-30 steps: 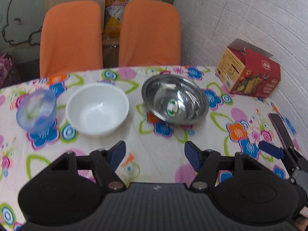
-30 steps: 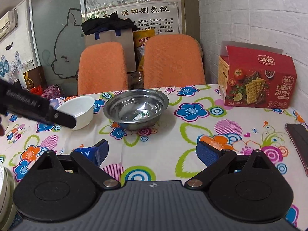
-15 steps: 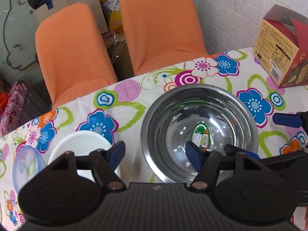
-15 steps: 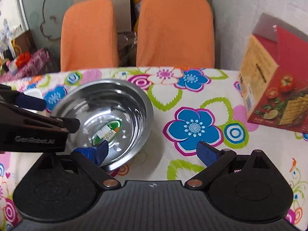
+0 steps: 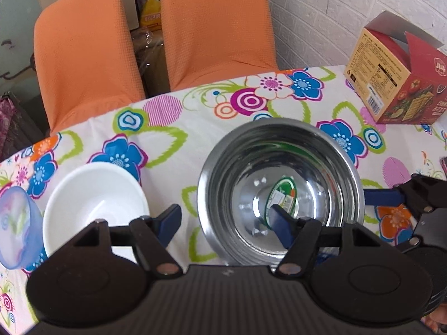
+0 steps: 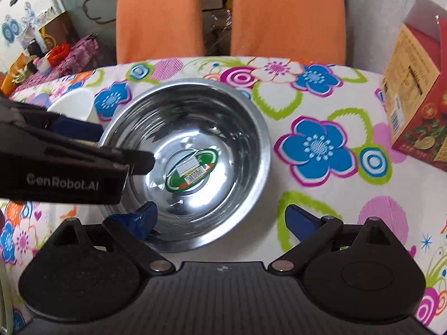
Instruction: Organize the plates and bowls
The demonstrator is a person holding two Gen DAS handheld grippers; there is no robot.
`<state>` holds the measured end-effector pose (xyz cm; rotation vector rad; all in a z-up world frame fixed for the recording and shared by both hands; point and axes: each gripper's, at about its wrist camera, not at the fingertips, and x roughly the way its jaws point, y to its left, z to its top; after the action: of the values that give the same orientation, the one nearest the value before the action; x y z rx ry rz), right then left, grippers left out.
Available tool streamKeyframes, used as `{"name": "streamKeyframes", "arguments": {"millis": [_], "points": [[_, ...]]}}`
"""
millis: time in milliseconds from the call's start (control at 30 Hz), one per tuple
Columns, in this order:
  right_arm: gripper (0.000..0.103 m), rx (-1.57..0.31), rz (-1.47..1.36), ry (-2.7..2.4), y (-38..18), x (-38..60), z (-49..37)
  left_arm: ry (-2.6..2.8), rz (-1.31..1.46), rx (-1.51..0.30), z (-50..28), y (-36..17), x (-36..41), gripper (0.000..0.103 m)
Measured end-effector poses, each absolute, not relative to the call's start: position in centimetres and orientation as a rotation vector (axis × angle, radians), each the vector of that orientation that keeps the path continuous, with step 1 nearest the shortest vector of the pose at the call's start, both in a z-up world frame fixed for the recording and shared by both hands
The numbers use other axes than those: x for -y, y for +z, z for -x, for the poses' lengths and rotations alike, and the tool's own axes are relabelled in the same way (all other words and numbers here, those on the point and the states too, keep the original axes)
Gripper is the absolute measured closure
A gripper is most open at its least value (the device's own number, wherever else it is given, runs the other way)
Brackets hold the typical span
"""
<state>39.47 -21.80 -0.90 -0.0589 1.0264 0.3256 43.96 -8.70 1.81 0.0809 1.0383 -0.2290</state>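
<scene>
A steel bowl (image 5: 279, 167) with a green sticker in its bottom stands on the flowered tablecloth. My left gripper (image 5: 225, 220) is open and straddles its left rim, one blue finger inside the bowl and the other outside. My right gripper (image 6: 220, 217) is open too and straddles the bowl's (image 6: 195, 128) near right rim in the same way. A white bowl (image 5: 95, 201) sits left of the steel one, and a bluish translucent cup (image 5: 16, 229) stands at the far left. In the right wrist view the white bowl (image 6: 72, 103) is partly hidden behind the left gripper (image 6: 83, 153).
A red cracker box (image 5: 391, 78) stands at the back right near the white brick wall. Two orange chairs (image 5: 212, 25) are pushed against the table's far edge. Bare tablecloth (image 6: 321, 145) lies between the steel bowl and the box (image 6: 413, 106).
Both grippers have moved forward and down onto the steel bowl. Each now has one finger inside its rim; a second ago they were well back from it.
</scene>
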Motion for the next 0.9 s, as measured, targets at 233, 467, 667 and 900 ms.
{"name": "streamKeyframes", "arguments": {"millis": [233, 467, 667, 900], "points": [[0.017, -0.950, 0.050, 0.239, -1.6, 22.1, -40.5, -0.236, -0.095, -1.028, -46.0, 1.3, 9.8, 0.035], [0.017, -0.904, 0.100, 0.253, -2.4, 21.2, -40.3, -0.254, -0.149, -1.061, -47.5, -1.0, 11.3, 0.053], [0.016, -0.900, 0.091, 0.275, -2.3, 19.5, -39.1, -0.271, -0.117, -1.080, -46.9, -0.9, 10.9, 0.067], [0.016, -0.872, 0.049, 0.291, -1.1, 19.5, -36.6, -0.294, -0.077, -1.110, -44.8, -0.1, 9.9, 0.067]]}}
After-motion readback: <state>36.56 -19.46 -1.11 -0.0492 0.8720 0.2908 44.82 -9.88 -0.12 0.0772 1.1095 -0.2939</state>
